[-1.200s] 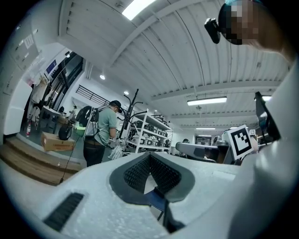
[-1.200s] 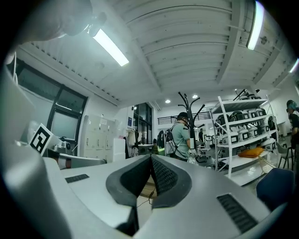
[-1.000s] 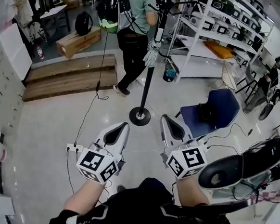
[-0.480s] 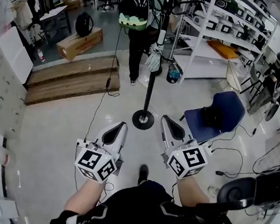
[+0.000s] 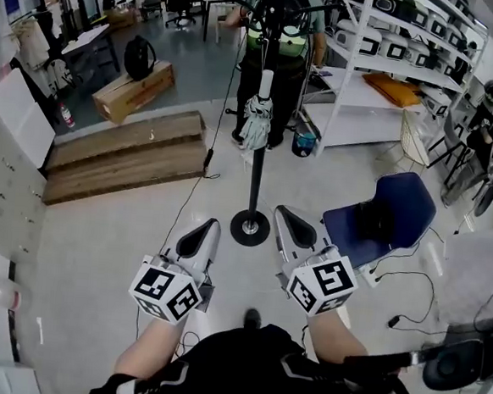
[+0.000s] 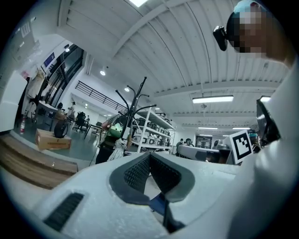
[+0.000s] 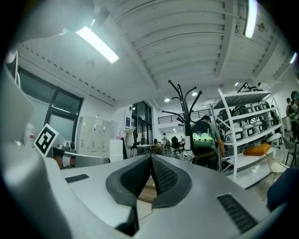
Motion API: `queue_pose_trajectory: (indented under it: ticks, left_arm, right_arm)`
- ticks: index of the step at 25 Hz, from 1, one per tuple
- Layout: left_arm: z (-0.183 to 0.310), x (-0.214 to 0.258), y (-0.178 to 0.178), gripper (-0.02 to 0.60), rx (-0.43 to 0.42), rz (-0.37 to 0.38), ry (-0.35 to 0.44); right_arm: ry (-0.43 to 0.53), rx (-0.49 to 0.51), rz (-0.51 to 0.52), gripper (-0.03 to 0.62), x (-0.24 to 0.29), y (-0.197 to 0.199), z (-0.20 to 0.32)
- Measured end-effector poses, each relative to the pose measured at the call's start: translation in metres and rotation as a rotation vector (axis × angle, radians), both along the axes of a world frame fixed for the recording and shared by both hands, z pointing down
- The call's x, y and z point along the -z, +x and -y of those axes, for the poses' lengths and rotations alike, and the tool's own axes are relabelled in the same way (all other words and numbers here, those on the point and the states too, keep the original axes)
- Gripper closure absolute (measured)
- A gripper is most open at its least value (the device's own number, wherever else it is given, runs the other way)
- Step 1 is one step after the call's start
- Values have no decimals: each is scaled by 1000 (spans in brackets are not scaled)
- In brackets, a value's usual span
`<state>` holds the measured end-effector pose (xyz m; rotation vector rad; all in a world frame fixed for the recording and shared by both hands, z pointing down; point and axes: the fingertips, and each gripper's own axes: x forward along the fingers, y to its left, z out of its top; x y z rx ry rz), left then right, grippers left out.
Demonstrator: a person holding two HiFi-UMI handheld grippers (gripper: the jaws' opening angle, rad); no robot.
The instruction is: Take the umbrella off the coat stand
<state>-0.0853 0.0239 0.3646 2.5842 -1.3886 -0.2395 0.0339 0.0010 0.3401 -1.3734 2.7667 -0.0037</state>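
Close to the person's body, the left gripper and the right gripper sit side by side, both pointing away toward the far side of the room. The left gripper's jaws are pressed together at the tips, and nothing is between them. The right gripper's jaws are pressed together too (its own view shows only the floor through the little gap lower down). Each one has a cube with square marks on its near end.

Just past the tips, between the two grippers, the round black foot of the coat stand rests on the pale floor. Neither gripper touches it. Higher up the black pole hangs the umbrella. It is folded, grey and white, and it points down, right against the pole.

Behind the stand is a person with a green backpack. To the right, near the stand, is a blue chair, and farther off are white shelves. To the left lie wooden steps, with a cardboard box beyond them.
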Motion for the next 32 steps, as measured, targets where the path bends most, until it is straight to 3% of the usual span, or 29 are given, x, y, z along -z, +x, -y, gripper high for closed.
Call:
queue_pose_trajectory:
  ticks: [15,32]
  left_arm:
    - [75,-1,64,571,-5,50,-26]
    - [126,9,89,571,-3,72,0]
  right_arm:
    - [1,53,54,591,-4,53,73]
    - [41,89,64,591,3,73,119]
